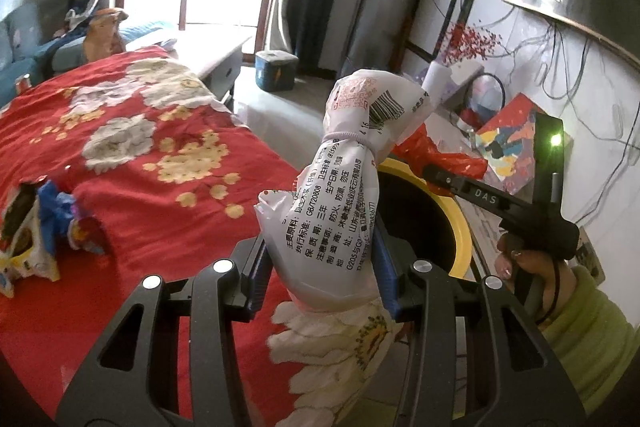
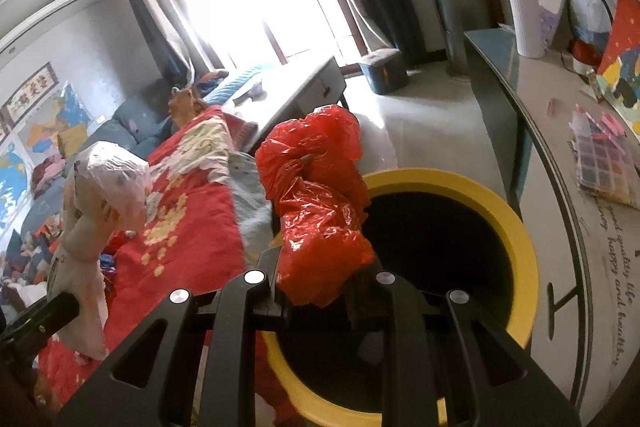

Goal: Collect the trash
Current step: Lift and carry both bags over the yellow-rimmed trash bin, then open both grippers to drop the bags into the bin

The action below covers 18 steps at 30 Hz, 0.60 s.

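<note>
My left gripper [image 1: 322, 259] is shut on a white printed plastic wrapper [image 1: 344, 187], twisted in the middle, held upright beside the bin. It also shows in the right wrist view [image 2: 104, 187]. My right gripper [image 2: 316, 267] is shut on a crumpled red plastic bag [image 2: 316, 195], held over the near rim of a yellow-rimmed black trash bin [image 2: 516, 227]. The bin [image 1: 460, 223] and the red bag [image 1: 436, 155] show behind the wrapper in the left wrist view.
A bed with a red floral cover [image 1: 132, 155] lies left of the bin. Snack wrappers [image 1: 36, 231] lie on its left side. A glass desk [image 2: 560, 155] with a vase, pictures and a bead box stands right of the bin.
</note>
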{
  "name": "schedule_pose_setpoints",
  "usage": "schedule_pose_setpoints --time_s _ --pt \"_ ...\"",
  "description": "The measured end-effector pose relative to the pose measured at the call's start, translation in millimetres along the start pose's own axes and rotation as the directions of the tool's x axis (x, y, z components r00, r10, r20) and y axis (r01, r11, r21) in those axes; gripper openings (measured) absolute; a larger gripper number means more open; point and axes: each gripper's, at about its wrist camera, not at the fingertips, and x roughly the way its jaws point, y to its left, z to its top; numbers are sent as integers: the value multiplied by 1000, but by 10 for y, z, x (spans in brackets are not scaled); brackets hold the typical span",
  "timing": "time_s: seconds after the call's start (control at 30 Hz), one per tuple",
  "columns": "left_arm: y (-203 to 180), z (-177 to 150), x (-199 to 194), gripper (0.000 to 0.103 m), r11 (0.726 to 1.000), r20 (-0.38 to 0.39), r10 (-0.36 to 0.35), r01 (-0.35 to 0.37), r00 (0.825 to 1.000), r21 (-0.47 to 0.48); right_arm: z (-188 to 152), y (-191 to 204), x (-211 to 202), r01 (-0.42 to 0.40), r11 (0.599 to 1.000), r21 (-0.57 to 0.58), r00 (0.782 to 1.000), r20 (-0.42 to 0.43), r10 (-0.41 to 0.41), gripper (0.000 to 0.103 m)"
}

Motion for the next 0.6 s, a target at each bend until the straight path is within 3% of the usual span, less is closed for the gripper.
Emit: schedule_pose_setpoints --time_s 0.5,0.6 --pt "-338 136 604 38 1000 -93 -13 15 996 20 -96 -375 74 39 997 63 997 -66 -35 21" --pt "-392 166 753 39 1000 -105 -7 10 994 29 -114 -432 92 43 996 81 996 -76 -37 29"
